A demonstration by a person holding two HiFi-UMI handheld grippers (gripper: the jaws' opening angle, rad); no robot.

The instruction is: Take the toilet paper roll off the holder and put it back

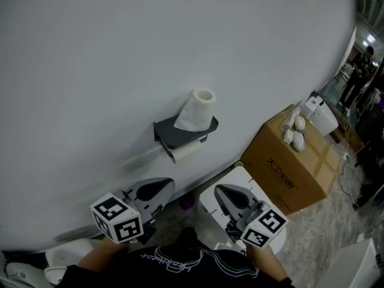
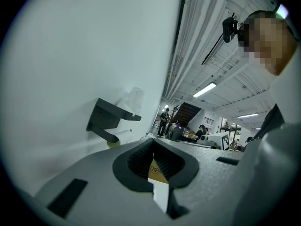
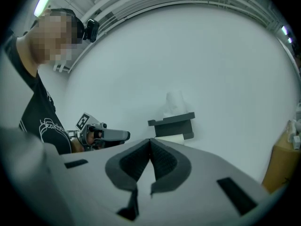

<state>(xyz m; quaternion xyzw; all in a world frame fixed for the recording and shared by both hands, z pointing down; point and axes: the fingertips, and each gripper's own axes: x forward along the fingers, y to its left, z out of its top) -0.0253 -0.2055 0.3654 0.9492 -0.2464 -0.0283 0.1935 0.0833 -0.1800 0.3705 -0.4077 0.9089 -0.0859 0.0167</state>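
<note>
A dark grey holder [image 1: 180, 132] is fixed to the white wall. A white toilet paper roll [image 1: 198, 109] stands upright on its top shelf, with a loose sheet hanging down its front. A thin whitish tube [image 1: 187, 150] sits on the bar below the shelf. My left gripper [image 1: 170, 185] is low and left of the holder, shut and empty. To the holder's lower right my right gripper [image 1: 217, 189] is also shut with nothing in it. Both are well short of the holder. In the gripper views the holder [image 2: 110, 120] [image 3: 173, 125] and the roll [image 2: 134, 98] [image 3: 175, 105] show beyond the closed jaws.
A brown cardboard box [image 1: 293, 171] stands against the wall at the right, with white objects [image 1: 296, 131] on top. A white box [image 1: 245, 182] lies under my right gripper. A white object [image 1: 60, 258] sits at the lower left. People stand far off at the right.
</note>
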